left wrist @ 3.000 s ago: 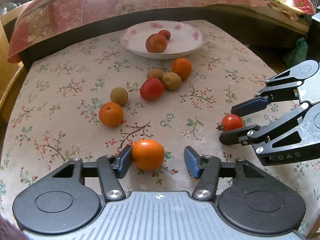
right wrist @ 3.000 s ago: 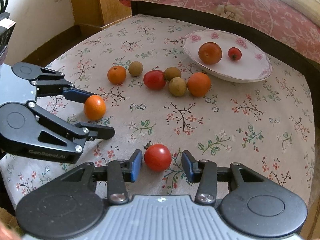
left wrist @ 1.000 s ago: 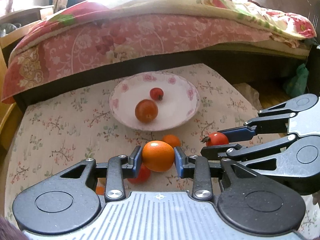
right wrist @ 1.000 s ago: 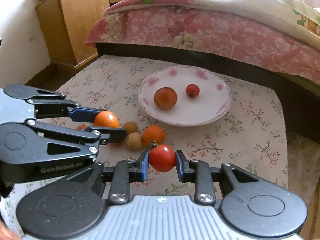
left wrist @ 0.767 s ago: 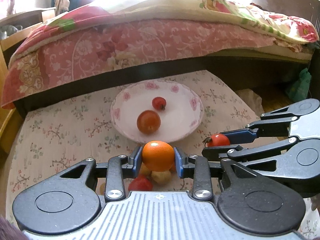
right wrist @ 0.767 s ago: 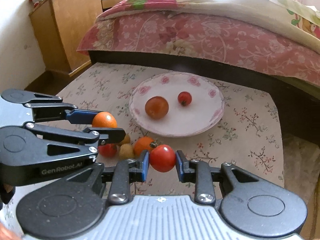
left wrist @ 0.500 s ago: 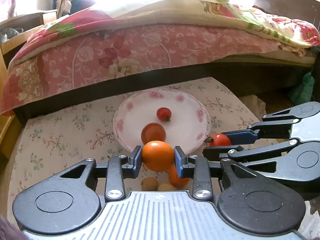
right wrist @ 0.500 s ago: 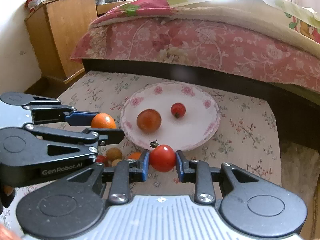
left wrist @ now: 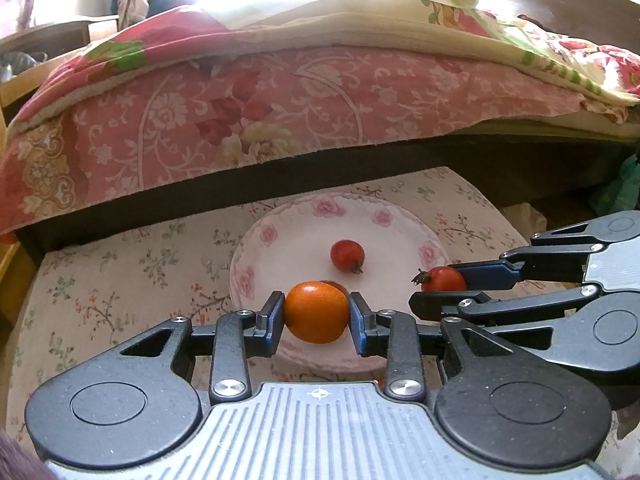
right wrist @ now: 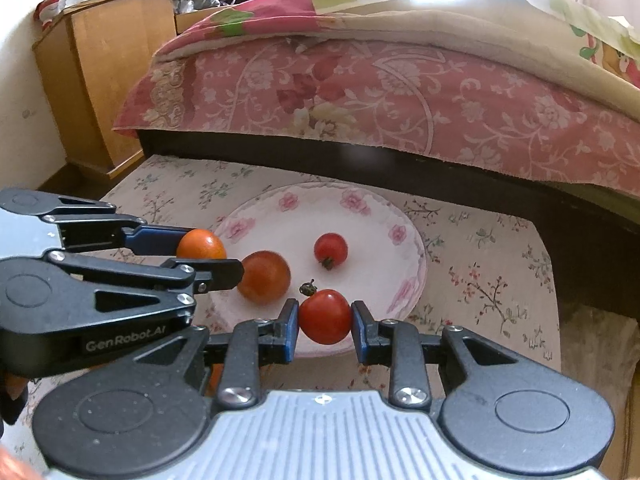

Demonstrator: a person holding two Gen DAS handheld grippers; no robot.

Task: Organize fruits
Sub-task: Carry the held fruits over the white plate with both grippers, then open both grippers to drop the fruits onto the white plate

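My left gripper (left wrist: 317,319) is shut on an orange (left wrist: 316,313), held over the near rim of the white floral plate (left wrist: 404,224). My right gripper (right wrist: 325,322) is shut on a red tomato (right wrist: 325,316) above the plate's (right wrist: 408,276) near edge. On the plate lie a small red tomato (right wrist: 330,249) and a larger orange-red tomato (right wrist: 264,277). In the right wrist view the left gripper (right wrist: 202,254) comes in from the left with its orange (right wrist: 200,244). In the left wrist view the right gripper (left wrist: 442,286) enters from the right holding its tomato (left wrist: 442,279).
The plate stands on a table with a floral cloth (right wrist: 488,280). Just behind the table runs a bed with a pink floral blanket (right wrist: 400,100). A wooden cabinet (right wrist: 100,80) stands at the far left. The table's right edge (right wrist: 556,320) drops to the floor.
Both grippers closed on their fruits, lifted them off the cloth and carried them forward to the plate. The loose fruits on the cloth have slipped out of sight below the grippers.
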